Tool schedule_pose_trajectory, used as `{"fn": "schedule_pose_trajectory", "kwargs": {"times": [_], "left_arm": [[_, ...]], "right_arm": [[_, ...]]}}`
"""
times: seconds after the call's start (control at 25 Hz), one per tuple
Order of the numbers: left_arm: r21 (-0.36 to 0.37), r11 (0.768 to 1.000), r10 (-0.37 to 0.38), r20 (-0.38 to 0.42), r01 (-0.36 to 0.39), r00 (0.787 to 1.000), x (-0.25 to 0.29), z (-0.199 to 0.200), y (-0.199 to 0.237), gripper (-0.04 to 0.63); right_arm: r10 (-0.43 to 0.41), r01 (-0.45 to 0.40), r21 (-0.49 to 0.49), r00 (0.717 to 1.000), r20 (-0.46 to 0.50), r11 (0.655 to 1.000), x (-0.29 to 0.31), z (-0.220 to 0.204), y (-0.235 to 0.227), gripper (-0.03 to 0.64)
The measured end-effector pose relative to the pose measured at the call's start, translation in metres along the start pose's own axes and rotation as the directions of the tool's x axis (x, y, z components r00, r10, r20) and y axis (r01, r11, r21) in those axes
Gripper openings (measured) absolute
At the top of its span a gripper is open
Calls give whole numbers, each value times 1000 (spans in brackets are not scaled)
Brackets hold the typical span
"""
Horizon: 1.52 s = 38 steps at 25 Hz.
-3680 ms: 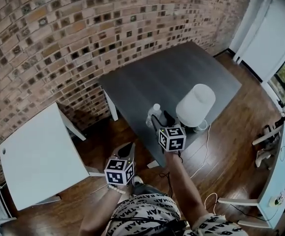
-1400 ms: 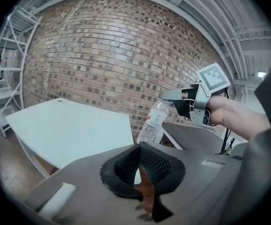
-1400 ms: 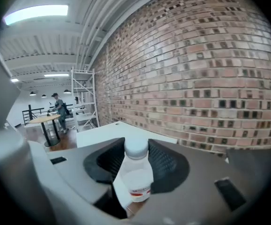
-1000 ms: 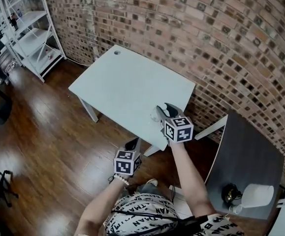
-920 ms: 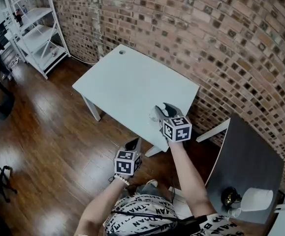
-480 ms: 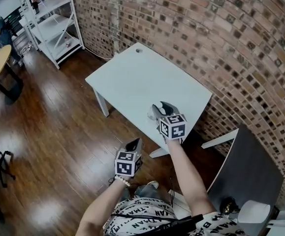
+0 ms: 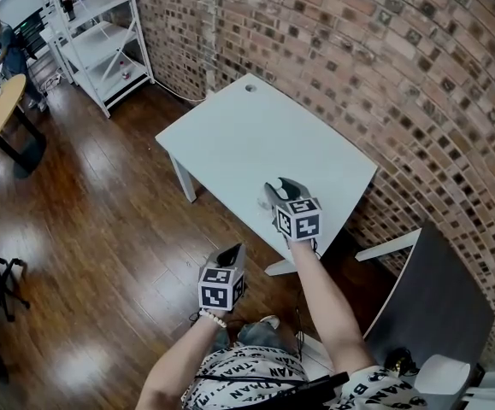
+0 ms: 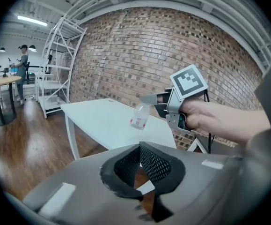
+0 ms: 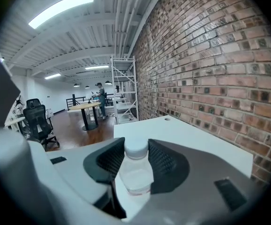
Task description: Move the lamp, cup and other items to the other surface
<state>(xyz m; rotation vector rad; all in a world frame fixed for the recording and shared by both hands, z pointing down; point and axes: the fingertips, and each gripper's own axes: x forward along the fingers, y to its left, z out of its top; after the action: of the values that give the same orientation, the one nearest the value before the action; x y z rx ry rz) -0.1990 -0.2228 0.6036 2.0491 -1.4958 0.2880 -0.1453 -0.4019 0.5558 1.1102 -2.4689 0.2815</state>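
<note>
**Clear bottle in right gripper, over the white bench**

1. Small clear plastic bottle with a white cap (image 9: 135, 174): clamped just below the cap between the pads of my right gripper (image 7: 274, 188). It is held above the white rectangular bench (image 7: 256, 131), close to the bench's near edge and off its top.
2. My left gripper (image 7: 228, 254): jaws drawn together with nothing between them. It is held low over the dark wooden floor (image 7: 102, 254), short of the white bench's near edge.
3. White-shaded table lamp (image 7: 446, 372): standing at the near corner of the dark grey bench (image 7: 439, 297), well apart from the bottle.
</note>
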Motion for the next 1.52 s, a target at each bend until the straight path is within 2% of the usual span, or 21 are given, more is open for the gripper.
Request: {"fn": "schedule_pose_trajectory", "kwargs": {"times": [0.4,0.88,0.96,1.08,1.16,1.28,1.36,1.52], "left_arm": [[-18,1000,-8,2,8,1000,4,2,-1,0],[-23,1000,-18,1,18,1000,4,2,-3,0],[-24,1000,-19,-1,19,1000,4,1,-3,0],[-26,999,-20,-3,20,1000,4,0,-5,0],[-27,999,-22,-2,22,1000,4,0,-6,0],[-25,999,-23,2,23,1000,4,1,-9,0],[-24,999,-23,7,23,1000,4,3,-10,0],[-16,999,-30,20,30,999,3,8,-9,0]], "right_arm": [[7,-8,-9,999,-41,1000,7,-7,-2,175],[-11,10,-8,1000,-29,1000,-1,-5,-5,190],[-11,11,-5,1000,-25,1000,-3,-5,-6,218],[-5,5,-3,1000,-22,1000,-4,-5,-6,218],[5,-5,-1,1000,-18,1000,-6,-5,-4,266],[17,-17,0,1000,-4,1000,-9,-3,-2,267],[22,-22,3,1000,2,1000,-10,-3,0,314],[-1,1,11,1000,28,1000,-20,3,-1,314]]}}
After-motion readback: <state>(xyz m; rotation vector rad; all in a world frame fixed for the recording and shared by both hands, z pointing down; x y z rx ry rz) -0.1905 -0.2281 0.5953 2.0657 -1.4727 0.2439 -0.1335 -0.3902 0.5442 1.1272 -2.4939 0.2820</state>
